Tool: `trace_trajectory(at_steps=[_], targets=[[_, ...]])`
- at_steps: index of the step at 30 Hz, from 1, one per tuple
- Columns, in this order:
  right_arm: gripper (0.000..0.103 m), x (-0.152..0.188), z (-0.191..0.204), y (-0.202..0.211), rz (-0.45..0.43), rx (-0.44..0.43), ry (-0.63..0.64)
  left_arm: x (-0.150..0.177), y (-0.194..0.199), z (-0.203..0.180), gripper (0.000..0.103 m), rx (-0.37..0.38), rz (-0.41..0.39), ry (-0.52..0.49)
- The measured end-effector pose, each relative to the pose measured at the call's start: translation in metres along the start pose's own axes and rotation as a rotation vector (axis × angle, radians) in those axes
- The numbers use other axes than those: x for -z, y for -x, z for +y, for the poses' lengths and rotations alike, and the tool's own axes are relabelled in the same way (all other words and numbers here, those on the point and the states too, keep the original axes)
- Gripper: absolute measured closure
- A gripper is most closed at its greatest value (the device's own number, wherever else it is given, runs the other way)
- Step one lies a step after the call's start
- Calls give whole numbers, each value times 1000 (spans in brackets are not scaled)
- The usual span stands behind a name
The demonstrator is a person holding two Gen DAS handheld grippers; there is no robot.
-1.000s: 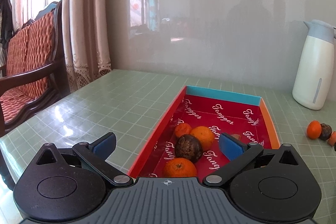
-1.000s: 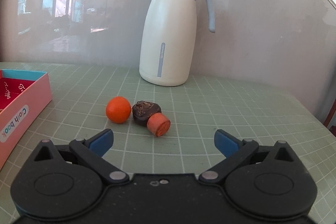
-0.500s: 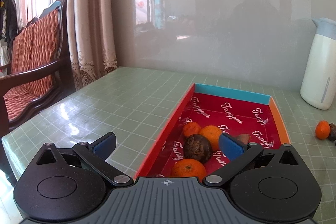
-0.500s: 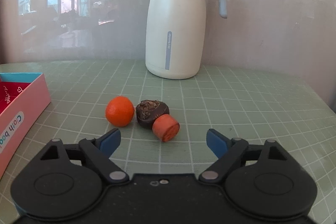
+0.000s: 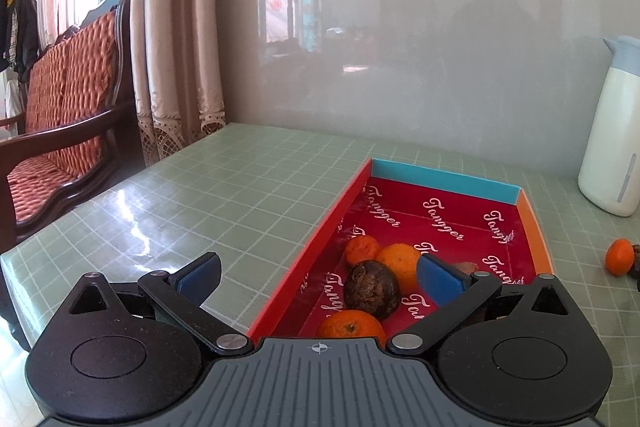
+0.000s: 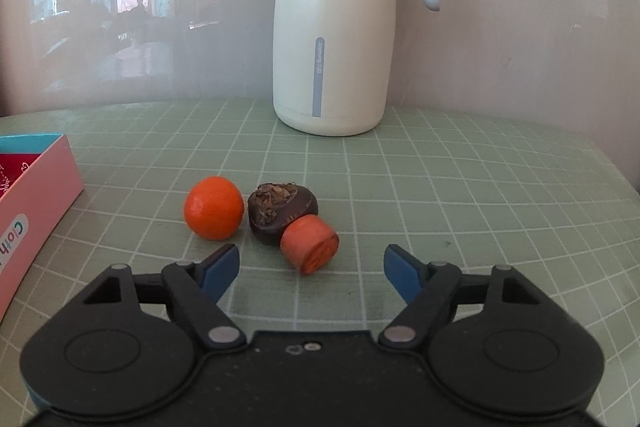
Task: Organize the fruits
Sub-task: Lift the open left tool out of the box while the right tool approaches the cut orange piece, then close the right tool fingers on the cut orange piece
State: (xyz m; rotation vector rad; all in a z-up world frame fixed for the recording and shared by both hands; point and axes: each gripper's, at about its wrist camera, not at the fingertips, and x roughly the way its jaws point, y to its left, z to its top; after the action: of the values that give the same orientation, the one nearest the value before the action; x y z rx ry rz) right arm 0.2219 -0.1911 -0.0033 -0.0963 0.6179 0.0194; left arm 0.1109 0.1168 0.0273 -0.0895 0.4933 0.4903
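Note:
In the right wrist view a tangerine point(image 6: 214, 207), a dark brown fruit point(image 6: 280, 209) and a cut carrot piece point(image 6: 310, 245) lie together on the green table. My right gripper point(image 6: 311, 269) is open and empty, just short of the carrot piece. In the left wrist view a red-lined box point(image 5: 460, 183) holds several oranges point(image 5: 398, 265) and a dark brown fruit point(image 5: 372, 289). My left gripper point(image 5: 318, 277) is open and empty, near the box's near-left corner. The box's pink side point(image 6: 36, 199) shows at the right wrist view's left.
A white thermos jug point(image 6: 334, 35) stands at the back by the wall, and also shows in the left wrist view point(image 5: 614, 143). A wooden chair point(image 5: 68, 131) and a curtain point(image 5: 176, 39) stand beyond the table's left edge. The loose tangerine point(image 5: 620, 257) lies right of the box.
My right gripper has moved forward toward the three loose items, which appear larger and closer. My left gripper has shifted slightly left; the box sits further right in view.

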Motion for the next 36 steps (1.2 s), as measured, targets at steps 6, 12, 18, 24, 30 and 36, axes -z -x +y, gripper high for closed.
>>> trace_trajectory(at_steps=[6, 12, 18, 24, 30, 36], targets=[[35, -1, -2, -6, 18, -18, 1, 1, 1, -1, 0, -4, -2, -7], [56, -2, 1, -10, 26, -43, 12, 2, 1, -1, 0, -6, 0, -15], [67, -1, -1, -8, 20, -56, -6, 1, 1, 1, 0, -7, -1, -5], [71, 1, -3, -6, 15, -80, -18, 1, 2, 3, 0, -10, -9, 0], [71, 1, -1, -2, 5, -92, -18, 1, 4, 4, 0, -20, -18, 0], [71, 3, 2, 8, -20, -92, -7, 0, 4, 9, 0, -30, -19, 16]])
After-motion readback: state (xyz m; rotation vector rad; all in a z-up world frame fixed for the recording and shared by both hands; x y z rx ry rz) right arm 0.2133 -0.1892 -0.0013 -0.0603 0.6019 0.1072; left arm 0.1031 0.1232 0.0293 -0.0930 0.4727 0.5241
